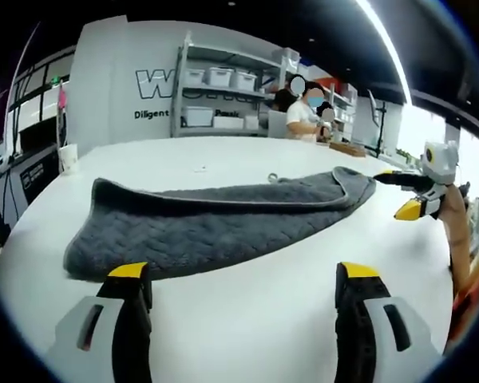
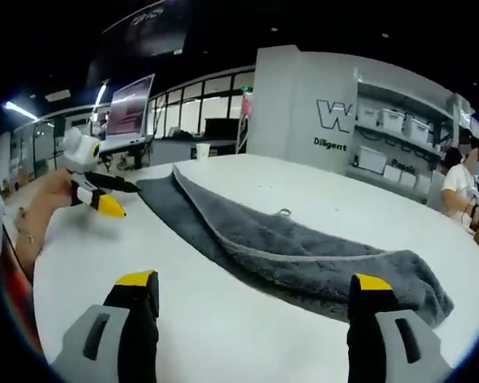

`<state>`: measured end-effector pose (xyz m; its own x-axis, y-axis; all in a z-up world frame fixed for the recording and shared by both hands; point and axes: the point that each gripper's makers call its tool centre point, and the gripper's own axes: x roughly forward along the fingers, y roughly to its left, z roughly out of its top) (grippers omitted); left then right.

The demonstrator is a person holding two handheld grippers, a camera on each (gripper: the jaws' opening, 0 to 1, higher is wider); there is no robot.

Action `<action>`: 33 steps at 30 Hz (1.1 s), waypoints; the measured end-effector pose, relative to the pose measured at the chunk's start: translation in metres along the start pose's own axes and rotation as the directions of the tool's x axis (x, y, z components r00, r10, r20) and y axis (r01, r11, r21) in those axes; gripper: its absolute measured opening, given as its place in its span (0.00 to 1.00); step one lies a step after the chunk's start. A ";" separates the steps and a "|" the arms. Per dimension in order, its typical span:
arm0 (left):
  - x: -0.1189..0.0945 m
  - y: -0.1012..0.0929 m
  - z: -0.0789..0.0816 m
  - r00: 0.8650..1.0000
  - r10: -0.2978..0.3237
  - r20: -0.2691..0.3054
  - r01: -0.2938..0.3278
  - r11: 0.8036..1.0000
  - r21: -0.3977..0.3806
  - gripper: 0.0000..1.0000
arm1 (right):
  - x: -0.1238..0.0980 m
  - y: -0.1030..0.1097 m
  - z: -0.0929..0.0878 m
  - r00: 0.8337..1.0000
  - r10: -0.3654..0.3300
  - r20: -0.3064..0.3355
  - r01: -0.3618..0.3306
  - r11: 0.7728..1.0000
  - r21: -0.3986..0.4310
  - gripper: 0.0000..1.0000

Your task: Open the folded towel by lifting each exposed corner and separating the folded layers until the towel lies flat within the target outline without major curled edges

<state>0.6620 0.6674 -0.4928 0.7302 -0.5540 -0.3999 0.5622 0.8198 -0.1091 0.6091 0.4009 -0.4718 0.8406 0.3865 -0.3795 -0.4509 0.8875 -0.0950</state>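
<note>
While both views look low across the white bench [image 1: 223, 155], the grey towel [image 1: 215, 223] lies on it folded lengthwise, a top layer with a piped hem lying over a bottom layer that sticks out along the near side. The left gripper [image 1: 243, 275] is open, its yellow-tipped jaws spread wide with nothing between them, just in front of the towel's long edge; I cannot tell if the jaws touch the cloth. The right gripper [image 2: 254, 281] is also open and empty, jaws wide apart, low over bare bench just short of the towel's other long edge. In the left gripper view the right gripper shows at the far right, by the towel's rounded end corner, jaws apart, the upper one reaching at the corner; contact is unclear. In the right gripper view the left gripper shows at the far left, held by a hand [image 2: 48, 199], jaws apart, its black upper jaw pointing at the towel's end; contact there is also too small to tell. A small loop tag [image 1: 273, 177] sits at the towel's hem near the middle. A paper cup [image 2: 202, 151] stands at the far bench edge, well apart from the towel. Behind are metal shelves [image 1: 223, 88] with white bins, and a person [image 1: 303, 116] beside them.
</note>
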 end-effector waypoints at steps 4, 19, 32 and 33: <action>0.002 0.004 0.003 1.000 0.030 -0.004 -0.030 1.000 -0.005 0.90 | 0.000 0.000 -0.002 1.000 0.001 -0.008 -0.001 1.000 0.004 0.99; 0.016 0.034 0.047 0.983 0.165 0.081 -0.149 0.974 -0.173 0.84 | -0.006 -0.001 0.005 1.000 0.005 0.031 -0.005 1.000 0.006 0.98; 0.060 0.076 0.055 0.976 0.207 0.075 -0.178 0.942 -0.283 0.73 | -0.010 0.003 0.013 0.997 0.030 0.072 -0.031 0.999 0.008 0.98; 0.063 0.077 0.056 0.975 0.205 0.084 -0.172 0.940 -0.296 0.73 | -0.010 0.005 0.014 0.997 0.037 0.073 -0.037 0.999 0.004 0.98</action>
<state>0.7734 0.6877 -0.4755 0.8601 -0.3841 -0.3358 0.2876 0.9086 -0.3028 0.6030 0.4050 -0.4557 0.8430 0.4362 -0.3147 -0.4807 0.8735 -0.0770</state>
